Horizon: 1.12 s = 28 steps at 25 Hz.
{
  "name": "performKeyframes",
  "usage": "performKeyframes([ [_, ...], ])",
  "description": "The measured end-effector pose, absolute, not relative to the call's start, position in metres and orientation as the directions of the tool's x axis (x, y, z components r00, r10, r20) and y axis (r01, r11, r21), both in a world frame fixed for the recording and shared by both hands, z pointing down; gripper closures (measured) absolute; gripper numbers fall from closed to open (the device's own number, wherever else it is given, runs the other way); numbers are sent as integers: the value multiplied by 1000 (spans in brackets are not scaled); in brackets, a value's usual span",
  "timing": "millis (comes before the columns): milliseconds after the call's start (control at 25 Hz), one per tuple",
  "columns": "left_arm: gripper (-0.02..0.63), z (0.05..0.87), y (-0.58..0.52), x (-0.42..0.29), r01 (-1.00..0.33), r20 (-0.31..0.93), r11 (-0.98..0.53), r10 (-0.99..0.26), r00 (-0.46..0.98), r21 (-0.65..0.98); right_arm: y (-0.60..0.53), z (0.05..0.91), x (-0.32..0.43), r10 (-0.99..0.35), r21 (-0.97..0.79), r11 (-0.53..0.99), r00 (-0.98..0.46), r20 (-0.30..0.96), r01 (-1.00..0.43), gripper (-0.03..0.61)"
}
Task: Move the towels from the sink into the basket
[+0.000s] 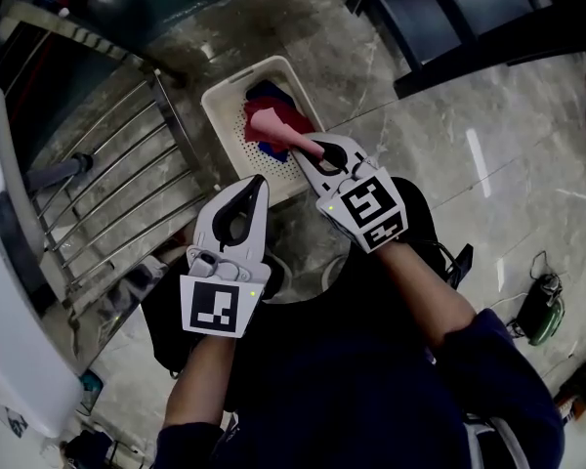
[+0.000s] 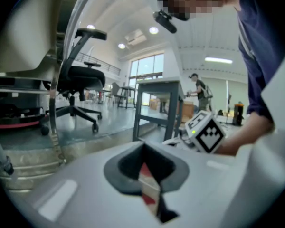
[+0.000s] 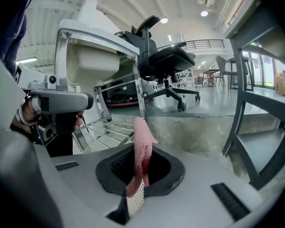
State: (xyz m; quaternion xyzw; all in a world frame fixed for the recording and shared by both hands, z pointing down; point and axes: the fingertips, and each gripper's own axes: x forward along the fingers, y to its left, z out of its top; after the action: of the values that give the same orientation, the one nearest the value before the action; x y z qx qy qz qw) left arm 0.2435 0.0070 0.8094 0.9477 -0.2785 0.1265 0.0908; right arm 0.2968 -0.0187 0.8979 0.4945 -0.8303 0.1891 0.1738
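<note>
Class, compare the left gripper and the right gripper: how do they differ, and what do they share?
The right gripper pinches a pink towel; the left gripper holds nothing. The right gripper reaches over the white basket; the left gripper hangs back, near its rim. Both have their fingers shut.

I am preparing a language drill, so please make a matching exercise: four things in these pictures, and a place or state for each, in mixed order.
1 pink towel
2 red towel
3 basket
4 left tongs

a on the floor
b shut, empty
c in the right tongs
d in the basket

Pairs: 1-c, 2-d, 3-a, 4-b
</note>
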Motion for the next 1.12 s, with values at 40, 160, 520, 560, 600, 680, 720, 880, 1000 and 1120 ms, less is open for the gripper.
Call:
performKeyframes([
  [40,611,811,7,242,-552,290,-827,-506,812,102,-19,901,296,-754,-144,438,-450,479,-887,561],
  [160,611,816,8,239,-552,290,-827,-504,813,107,-19,908,294,-752,-149,431,-445,486,-890,561],
  [520,611,820,7,238,-549,256,-821,-504,825,154,-17,924,285,-733,-169,428,-450,510,-888,560],
  [560,611,818,6,239,-550,249,-821,-506,826,155,-17,924,284,-731,-171,431,-454,509,-886,560],
  [600,611,817,5,240,-550,243,-820,-508,826,156,-17,925,282,-728,-173,436,-459,508,-883,560],
  [680,611,817,4,240,-556,243,-817,-513,823,157,-16,926,279,-719,-182,449,-475,507,-875,560],
  [720,611,819,4,238,-560,247,-814,-517,820,157,-16,926,278,-714,-189,456,-484,506,-870,560],
  [880,611,821,-1,234,-569,254,-809,-525,812,149,-13,928,274,-700,-201,474,-505,505,-857,558],
  [1000,611,824,-2,231,-575,252,-806,-532,808,143,-12,931,272,-693,-202,480,-510,509,-854,558],
  [1120,611,823,-3,231,-578,249,-803,-535,807,145,-10,935,270,-681,-210,486,-518,518,-849,506],
])
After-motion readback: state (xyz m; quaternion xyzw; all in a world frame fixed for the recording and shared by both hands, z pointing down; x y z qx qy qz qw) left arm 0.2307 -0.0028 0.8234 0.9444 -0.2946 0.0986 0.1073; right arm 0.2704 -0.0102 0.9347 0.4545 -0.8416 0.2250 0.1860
